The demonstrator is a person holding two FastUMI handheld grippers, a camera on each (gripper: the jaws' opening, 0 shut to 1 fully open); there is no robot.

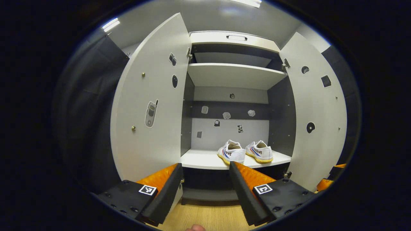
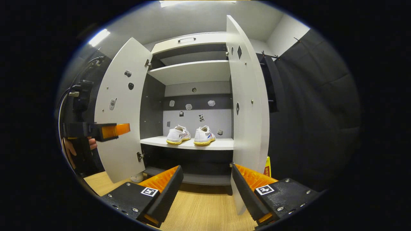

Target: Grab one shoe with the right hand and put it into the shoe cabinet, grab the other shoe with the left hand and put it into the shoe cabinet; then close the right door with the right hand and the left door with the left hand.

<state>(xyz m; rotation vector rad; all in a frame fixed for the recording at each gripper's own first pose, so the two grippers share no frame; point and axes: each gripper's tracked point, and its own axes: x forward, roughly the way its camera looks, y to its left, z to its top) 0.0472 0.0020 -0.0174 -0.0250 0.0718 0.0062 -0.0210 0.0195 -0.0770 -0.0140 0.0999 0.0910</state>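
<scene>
**A:** Setting first?

**B:** Booth with black cloth walls and a pale wood-grain floor [image 2: 199,211]. On it stands item one: the tall white-and-grey shoe cabinet [image 1: 234,75], both doors swung wide.

**A:** The shoes?

**B:** Two white canvas shoes with yellow soles [image 1: 231,152] [image 1: 260,150], side by side on the cabinet's white lower shelf [image 1: 199,158], toward its right end, heels facing me. I judge both are stowed, so only the doors remain.

**A:** Your claws?

**B:** My left gripper [image 1: 205,179] is spread and empty, aimed into the opening. My right gripper [image 2: 207,183] is likewise spread and empty, its right finger just beside the edge of the white right door [image 2: 249,106], sensibly placed for pushing it closed. The white left door [image 1: 151,106] waits for my left.

**A:** Anything unclear?

**B:** Whether that finger touches the door, I cannot tell. The stickers on the panels are too small to identify. The shelf above the shoes hides its top surface.
</scene>
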